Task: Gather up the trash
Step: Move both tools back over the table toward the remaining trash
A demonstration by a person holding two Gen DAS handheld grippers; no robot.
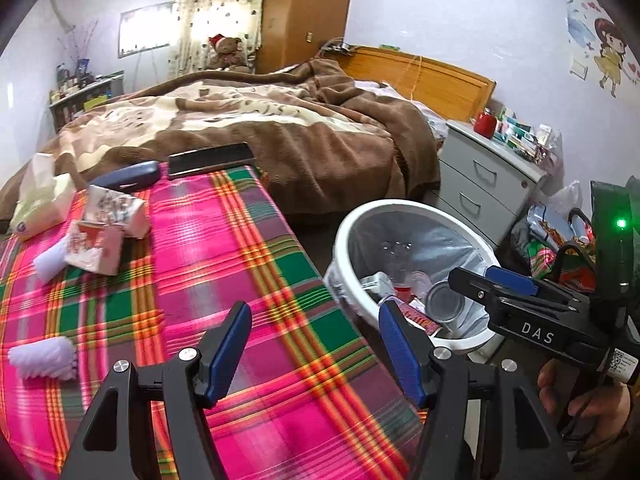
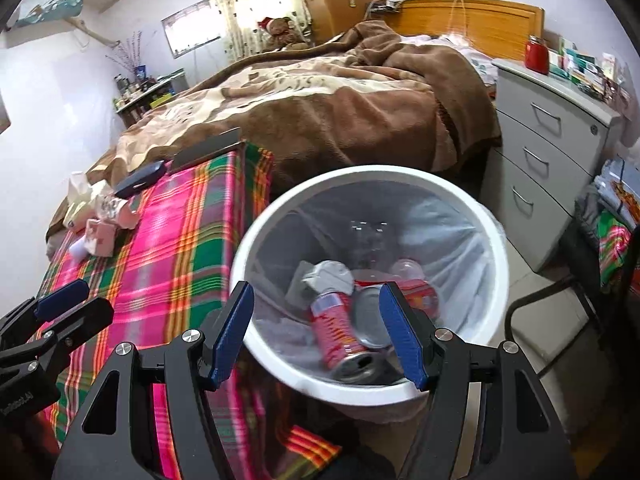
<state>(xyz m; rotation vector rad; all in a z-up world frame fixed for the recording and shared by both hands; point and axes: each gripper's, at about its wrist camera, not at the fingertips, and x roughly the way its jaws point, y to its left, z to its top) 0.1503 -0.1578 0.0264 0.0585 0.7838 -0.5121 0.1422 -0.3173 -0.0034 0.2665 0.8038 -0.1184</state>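
My left gripper [image 1: 316, 320] is open and empty over the pink plaid tablecloth [image 1: 224, 264]. On that cloth lie a white crumpled tissue [image 1: 44, 356], a second white wad [image 1: 50, 262], a small red-and-white carton [image 1: 96, 248] and a patterned tissue pack [image 1: 116, 208]. The white trash bin [image 1: 400, 206] with a clear liner stands right of the table. My right gripper [image 2: 316, 300] hangs open and empty above the bin [image 2: 360, 172], which holds a red can [image 2: 340, 328], a silver can and crumpled paper. My right gripper [image 1: 472, 280] also shows side-on at the bin's near edge.
A blue glasses case [image 1: 128, 176] and a black box [image 1: 210, 158] lie at the table's far end. Behind is a bed with a brown blanket [image 1: 320, 140]. A grey drawer cabinet [image 1: 480, 176], bags [image 1: 552, 232] and a black chair frame [image 2: 560, 320] crowd the right.
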